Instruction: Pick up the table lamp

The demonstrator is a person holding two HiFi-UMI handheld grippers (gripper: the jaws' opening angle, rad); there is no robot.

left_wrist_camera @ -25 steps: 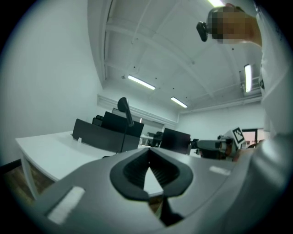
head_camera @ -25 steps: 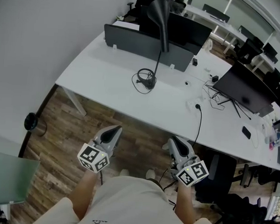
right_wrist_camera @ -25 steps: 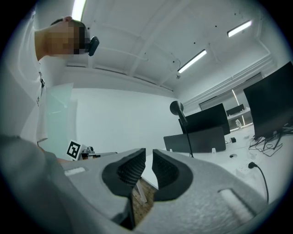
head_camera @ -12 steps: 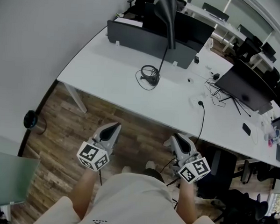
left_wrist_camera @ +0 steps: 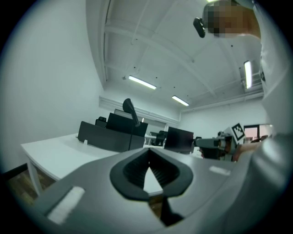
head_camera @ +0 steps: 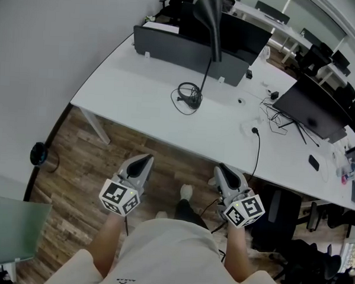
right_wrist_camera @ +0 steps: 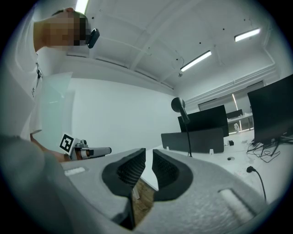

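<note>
The black table lamp (head_camera: pixel 210 18) stands on the white desk (head_camera: pixel 132 100), its cone shade on a thin stem above a base ringed by coiled cable (head_camera: pixel 190 99). Both grippers hover over the wood floor, short of the desk's near edge and well away from the lamp. My left gripper (head_camera: pixel 146 159) is shut, tips touching, and empty (left_wrist_camera: pixel 149 150). My right gripper (head_camera: pixel 219 168) is shut to a thin slit with nothing in it (right_wrist_camera: pixel 149 151). The lamp (left_wrist_camera: pixel 130 109) shows far ahead in the left gripper view, and the lamp (right_wrist_camera: pixel 179 106) also in the right gripper view.
A dark divider panel (head_camera: pixel 182 52) runs behind the lamp. Monitors (head_camera: pixel 312 113) and loose cables (head_camera: pixel 270 122) lie to the right, and a black cord (head_camera: pixel 255 148) hangs over the desk edge. A small round bin (head_camera: pixel 40 155) sits on the floor at left, an office chair (head_camera: pixel 274 221) at right.
The person has stepped forward, one foot now ahead between the grippers. Both grippers have crept slightly toward the desk. The jaws look the same.
</note>
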